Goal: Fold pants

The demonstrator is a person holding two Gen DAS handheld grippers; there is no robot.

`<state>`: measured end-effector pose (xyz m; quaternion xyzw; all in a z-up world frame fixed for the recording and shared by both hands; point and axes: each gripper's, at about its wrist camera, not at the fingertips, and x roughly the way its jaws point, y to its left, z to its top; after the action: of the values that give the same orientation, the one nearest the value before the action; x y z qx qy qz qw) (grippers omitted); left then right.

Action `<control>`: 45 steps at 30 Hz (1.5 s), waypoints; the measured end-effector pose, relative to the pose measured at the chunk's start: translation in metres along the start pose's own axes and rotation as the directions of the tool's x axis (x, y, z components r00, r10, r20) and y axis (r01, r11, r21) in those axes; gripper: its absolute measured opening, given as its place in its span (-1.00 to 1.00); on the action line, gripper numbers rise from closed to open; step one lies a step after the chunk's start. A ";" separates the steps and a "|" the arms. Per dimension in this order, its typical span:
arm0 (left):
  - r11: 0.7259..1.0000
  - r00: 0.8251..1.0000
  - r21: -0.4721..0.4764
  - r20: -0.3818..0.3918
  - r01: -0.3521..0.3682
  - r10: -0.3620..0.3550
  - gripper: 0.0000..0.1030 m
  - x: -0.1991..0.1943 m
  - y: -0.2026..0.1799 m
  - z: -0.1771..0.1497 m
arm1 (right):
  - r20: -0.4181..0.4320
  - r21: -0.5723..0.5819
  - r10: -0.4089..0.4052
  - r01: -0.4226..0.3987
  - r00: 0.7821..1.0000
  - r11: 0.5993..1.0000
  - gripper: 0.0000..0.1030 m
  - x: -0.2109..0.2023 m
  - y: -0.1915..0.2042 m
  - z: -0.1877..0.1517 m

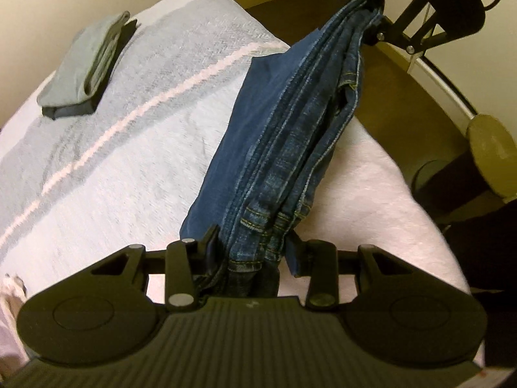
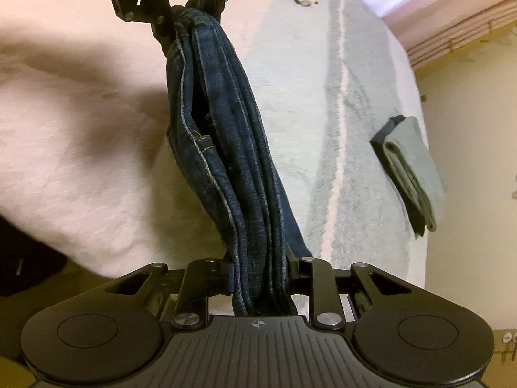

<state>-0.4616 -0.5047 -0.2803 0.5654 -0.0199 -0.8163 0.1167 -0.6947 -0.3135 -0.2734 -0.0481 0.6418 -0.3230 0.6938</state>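
Observation:
Dark blue jeans (image 1: 290,129) hang bunched in a long folded strip above the bed, stretched between my two grippers. My left gripper (image 1: 255,245) is shut on one end of the strip, where yellow-stitched hems show. In the same view the right gripper (image 1: 368,3) pinches the far end, at the top. From the right wrist view the jeans (image 2: 232,148) run from my right gripper (image 2: 261,268), shut on the cloth, up to the left gripper (image 2: 197,9) at the top. A flat blue layer droops on the bed side of the strip.
The bed (image 1: 113,161) has a pale blanket with grey bands and a pink stripe. A folded grey and black garment (image 1: 87,68) lies near its far edge, seen also as the folded garment (image 2: 410,168). A round olive stool (image 1: 491,152) stands on the floor beside the bed.

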 end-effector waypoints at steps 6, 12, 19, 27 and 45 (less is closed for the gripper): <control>1.000 1.000 -0.025 -0.004 0.005 -0.005 -0.31 -0.025 -0.006 -0.005 | -0.006 -0.031 0.023 -0.023 1.000 0.999 -0.58 -0.015 0.001 0.009; 0.999 1.000 -0.037 0.007 -0.009 0.009 -0.31 -0.055 -0.015 -0.006 | 0.006 -0.043 0.021 -0.021 1.000 0.999 -0.58 -0.035 0.000 0.014; 0.999 0.999 -0.035 0.019 -0.032 0.033 -0.31 -0.075 -0.019 -0.007 | 0.017 -0.059 0.005 -0.004 1.000 0.998 -0.58 -0.052 0.000 0.020; 0.999 0.999 -0.028 0.028 -0.043 0.044 -0.31 -0.081 -0.023 0.004 | 0.020 -0.065 0.006 -0.004 1.000 0.998 -0.58 -0.062 -0.008 0.011; 0.949 0.970 -0.226 0.045 -0.221 0.237 -0.32 -0.017 0.251 0.231 | 0.224 -0.246 -0.059 0.115 0.973 0.962 -0.59 0.073 -0.398 0.008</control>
<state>-0.6281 -0.7683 -0.1398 0.5132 0.0008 -0.8141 0.2718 -0.8437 -0.6666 -0.1434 -0.2007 0.5970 -0.2602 0.7318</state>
